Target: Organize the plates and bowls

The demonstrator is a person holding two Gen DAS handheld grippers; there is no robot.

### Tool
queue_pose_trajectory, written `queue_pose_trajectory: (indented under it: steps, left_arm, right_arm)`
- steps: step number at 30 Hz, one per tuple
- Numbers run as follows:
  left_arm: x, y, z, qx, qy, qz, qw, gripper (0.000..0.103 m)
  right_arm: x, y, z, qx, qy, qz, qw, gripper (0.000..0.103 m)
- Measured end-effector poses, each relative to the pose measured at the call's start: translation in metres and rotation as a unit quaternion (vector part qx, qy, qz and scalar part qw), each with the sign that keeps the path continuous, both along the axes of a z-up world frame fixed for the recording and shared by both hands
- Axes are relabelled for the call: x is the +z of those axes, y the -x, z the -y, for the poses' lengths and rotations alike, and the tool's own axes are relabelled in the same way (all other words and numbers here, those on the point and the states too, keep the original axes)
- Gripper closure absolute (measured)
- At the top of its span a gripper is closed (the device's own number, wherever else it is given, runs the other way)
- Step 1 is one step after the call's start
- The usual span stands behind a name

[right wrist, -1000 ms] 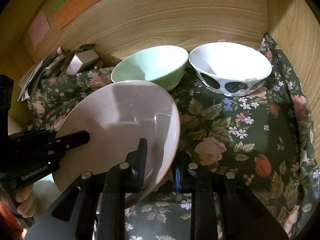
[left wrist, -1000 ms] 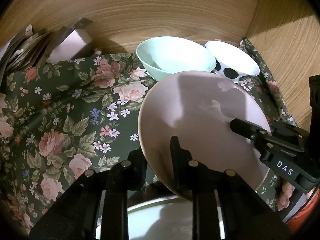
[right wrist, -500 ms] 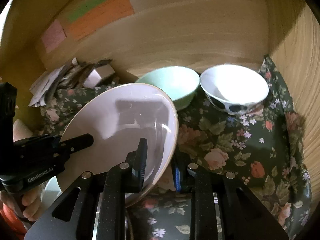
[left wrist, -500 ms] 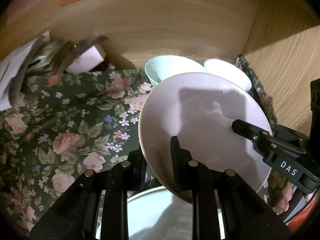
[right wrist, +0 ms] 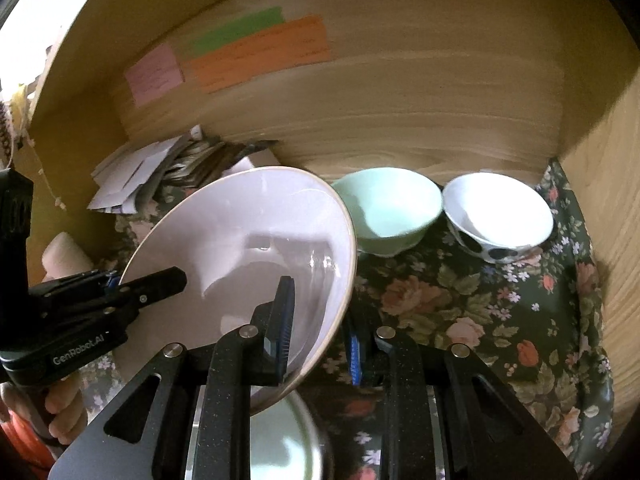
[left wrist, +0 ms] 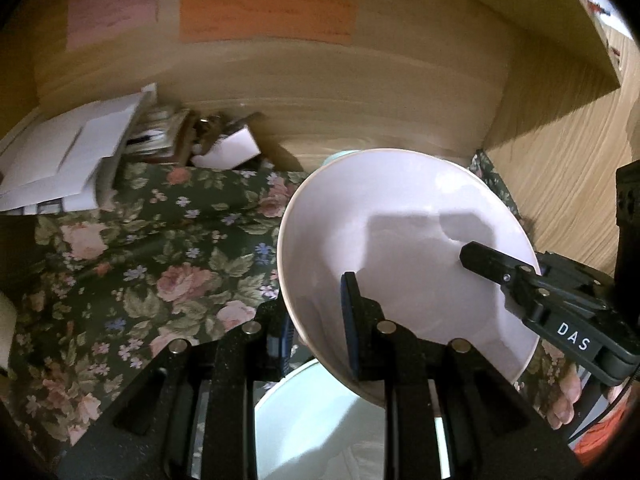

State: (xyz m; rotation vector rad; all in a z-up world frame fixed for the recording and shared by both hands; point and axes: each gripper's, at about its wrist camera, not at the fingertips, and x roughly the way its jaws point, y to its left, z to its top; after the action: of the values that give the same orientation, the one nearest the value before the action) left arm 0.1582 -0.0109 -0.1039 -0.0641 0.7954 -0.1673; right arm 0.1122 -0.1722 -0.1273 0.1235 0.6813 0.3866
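We hold the pale pink plate [left wrist: 404,248] tilted up off the floral cloth [left wrist: 132,264], gripped from both sides. Our left gripper [left wrist: 316,332] is clenched on the plate's rim at about seven o'clock in the left wrist view — one finger lies on the inner face, the other behind the rim. Our right gripper [right wrist: 320,320] is clamped on the opposite edge, at five o'clock of the plate in the right wrist view.

Beyond the plate, at one o'clock, a mint green bowl [right wrist: 388,208] sits on the cloth against the wooden back wall [right wrist: 400,100], and a white bowl with black spots [right wrist: 500,216] stands just beside it at two o'clock. Another pale dish [left wrist: 316,420] lies below the plate at six o'clock, between the gripper arms. Papers [left wrist: 64,160] are piled at ten o'clock — coloured notes [left wrist: 264,16] are stuck on the wall above.
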Motion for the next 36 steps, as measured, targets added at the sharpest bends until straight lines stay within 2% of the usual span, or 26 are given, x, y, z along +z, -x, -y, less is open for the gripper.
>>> queue_pose_trajectory:
  steps: [19,36]
  left_arm:
    - [0.01,0.054,-0.071,0.067,0.008,0.03,0.9972,0.082]
    - [0.0,0.091,-0.134,0.125,0.008,0.019,0.9919,0.082]
  right_arm:
    - [0.006,0.018,-0.076,0.077,0.021,0.012,0.997,0.083]
    - [-0.003,0.029,-0.141,0.141,0.037,-0.001,0.989,0.083]
